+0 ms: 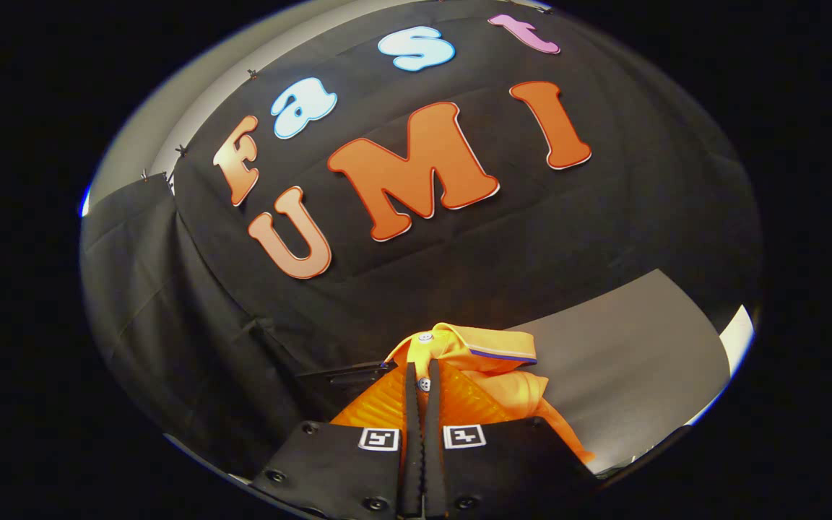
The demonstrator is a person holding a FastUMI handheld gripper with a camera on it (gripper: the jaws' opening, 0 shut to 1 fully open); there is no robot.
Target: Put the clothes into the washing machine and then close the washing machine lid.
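Closest in, the gripper [422, 383] has its 2 fingers [411, 404] pressed close together, side by side, with almost no gap. They are clenched on an orange shirt [492, 361]. A fold of the cloth is pinched between them, close to the small white buttons [424, 383].

The rest of the shirt bunches up just past the fingertips. Its collar [499, 350] has a thin dark stripe along the edge. Some of the orange cloth hangs down the right side of the fingers, and some is lit up bright behind them.

Past the shirt is a grey floor or table [625, 354], off to the right. Behind that hangs the black cloth wall [459, 267] of the booth. No washing machine can be seen here, so it is not clear how far the shirt has to go.

The step in hand looks like carrying the shirt to the machine. To do it well, keep the squeeze tight so the cloth does not slip out. Hold the shirt high enough that the loose part does not drag or catch on anything. Move slowly and steadily. Turn until the machine's opening is ahead, bring the shirt right over it, and only then let go, so every bit drops inside.
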